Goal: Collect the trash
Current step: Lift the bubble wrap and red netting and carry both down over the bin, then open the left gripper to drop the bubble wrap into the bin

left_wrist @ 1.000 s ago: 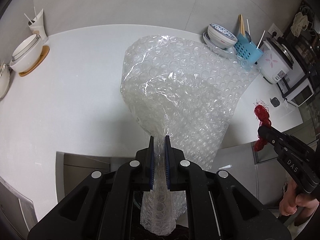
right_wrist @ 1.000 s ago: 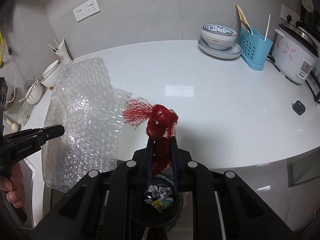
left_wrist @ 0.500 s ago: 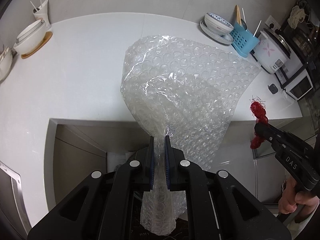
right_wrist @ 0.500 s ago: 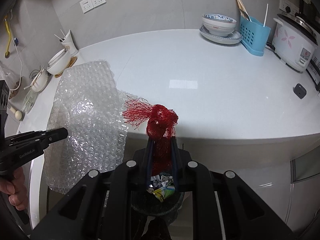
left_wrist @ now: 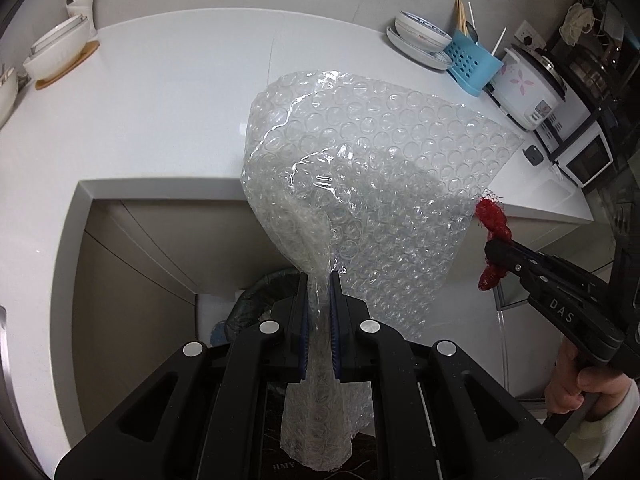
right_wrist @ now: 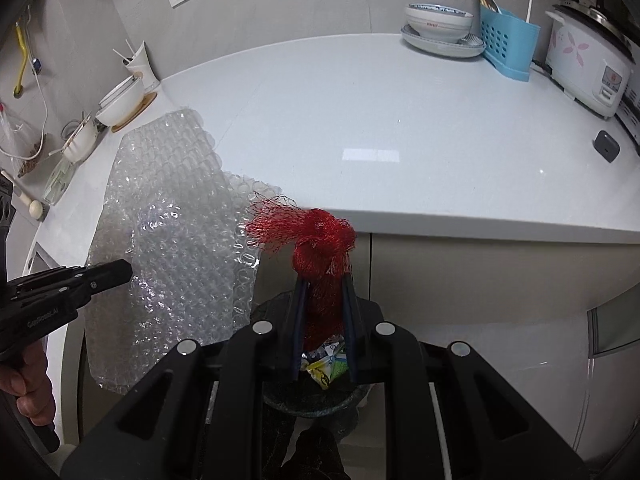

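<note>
Both grippers have dropped off the counter (left_wrist: pixel 168 120) edge since a second ago, and the cabinet fronts and the bin (right_wrist: pixel 316 400) now fill the lower view where white worktop was. Nothing has slipped on the way.

On the left, the left gripper (left_wrist: pixel 319 292) is clenched on a gathered neck of the bubble wrap (left_wrist: pixel 372 168). The pinched part runs straight between the pads and out below them, while the big sheet fans up and to the right above the tips. The bin's dark rim (left_wrist: pixel 256 296) peeks out just left of the jaws, so this gripper looks offset from the mouth. That's the worry: let go here and the wide, stiff sheet could catch the rim, bridge the opening or slide to the floor. It's light and springy, so it may not fall cleanly either.

Over to the right, the right gripper (right_wrist: pixel 323 284) is clamped on the red net (right_wrist: pixel 320 240). The wad bulges above the tips, a frayed tail sticks out to the left, and the rest hangs between the pads. The bin sits right below, already holding crumpled wrappers (right_wrist: pixel 326 360). Risk here: mesh threads snagging on the pads, so the net may dangle and not drop. That tail also sits near the sheet's edge and could tangle with it.
</note>
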A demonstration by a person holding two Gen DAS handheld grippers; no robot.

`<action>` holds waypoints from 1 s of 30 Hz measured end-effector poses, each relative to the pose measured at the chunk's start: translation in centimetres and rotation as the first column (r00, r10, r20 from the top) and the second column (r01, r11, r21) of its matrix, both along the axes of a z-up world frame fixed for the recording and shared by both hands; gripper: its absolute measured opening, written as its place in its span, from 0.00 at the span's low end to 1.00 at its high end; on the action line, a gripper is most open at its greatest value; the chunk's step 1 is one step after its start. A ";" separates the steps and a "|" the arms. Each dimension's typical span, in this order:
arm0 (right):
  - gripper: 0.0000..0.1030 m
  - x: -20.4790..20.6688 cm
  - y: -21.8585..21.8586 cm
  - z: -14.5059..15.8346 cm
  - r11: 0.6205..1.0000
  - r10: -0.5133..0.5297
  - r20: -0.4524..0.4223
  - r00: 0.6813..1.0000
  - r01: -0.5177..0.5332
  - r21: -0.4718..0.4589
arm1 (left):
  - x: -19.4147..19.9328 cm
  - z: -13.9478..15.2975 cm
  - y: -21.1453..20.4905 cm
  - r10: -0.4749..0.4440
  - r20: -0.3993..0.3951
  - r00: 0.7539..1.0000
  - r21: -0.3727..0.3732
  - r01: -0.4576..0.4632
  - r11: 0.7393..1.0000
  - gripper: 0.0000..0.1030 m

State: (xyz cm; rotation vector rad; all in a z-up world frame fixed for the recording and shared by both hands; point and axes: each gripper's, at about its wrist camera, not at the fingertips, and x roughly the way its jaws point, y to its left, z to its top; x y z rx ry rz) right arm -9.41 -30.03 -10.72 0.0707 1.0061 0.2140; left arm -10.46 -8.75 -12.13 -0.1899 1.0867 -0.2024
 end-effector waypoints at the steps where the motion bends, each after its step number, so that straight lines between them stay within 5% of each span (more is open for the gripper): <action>1: 0.15 -0.2 0.0 -0.4 1.000 0.001 -0.004 1.000 -0.001 0.002 | -0.3 -0.5 0.0 0.001 -0.003 1.000 0.002 -0.001 1.000 0.07; 22: 0.15 -0.9 2.8 -10.3 0.998 0.060 -0.168 0.984 -0.057 0.024 | -0.6 -14.0 1.2 0.109 -0.236 0.965 0.044 -0.101 0.994 0.07; 30: 0.15 -0.2 3.7 -12.9 0.997 0.069 -0.207 0.976 -0.071 -0.001 | 0.4 -17.6 -0.2 0.127 -0.256 0.958 0.075 -0.112 0.991 0.07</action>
